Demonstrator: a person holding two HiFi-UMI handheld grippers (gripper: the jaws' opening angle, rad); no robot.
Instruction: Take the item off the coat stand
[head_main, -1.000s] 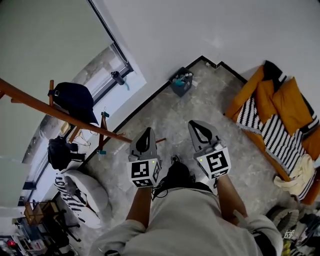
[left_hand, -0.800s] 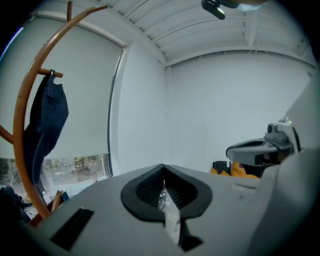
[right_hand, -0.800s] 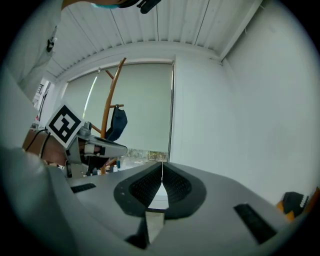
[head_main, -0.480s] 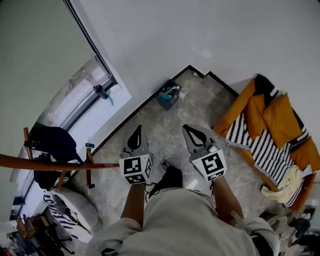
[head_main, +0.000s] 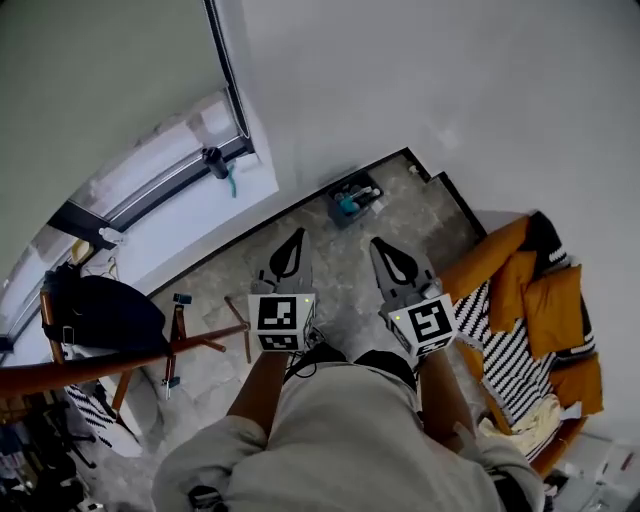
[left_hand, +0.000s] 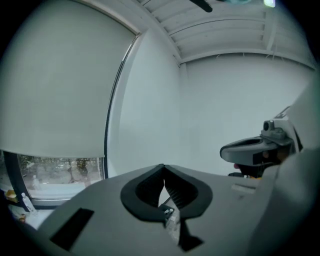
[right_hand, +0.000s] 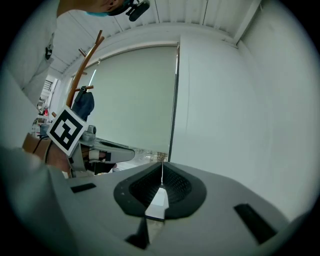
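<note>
A wooden coat stand (head_main: 130, 358) leans across the lower left of the head view. A dark blue item (head_main: 105, 312) hangs from one of its pegs. My left gripper (head_main: 296, 234) and right gripper (head_main: 378, 242) are held side by side in front of the person, well to the right of the stand and pointing at the white wall. Both are shut with nothing between the jaws. In the right gripper view the right gripper (right_hand: 161, 163) has the stand (right_hand: 86, 62) and the blue item (right_hand: 83, 106) far off at its left. The left gripper (left_hand: 163, 166) faces bare wall and window.
A small caddy with bottles (head_main: 352, 196) sits on the stone floor by the wall. A sofa with orange cushions and a striped throw (head_main: 520, 305) is at the right. A window with a lowered blind (head_main: 120, 90) fills the left, with clutter below the stand.
The person has turned and shifted; both shut grippers travelled along with them. The coat stand has slid lower in the view, and the sofa has moved toward the lower right.
</note>
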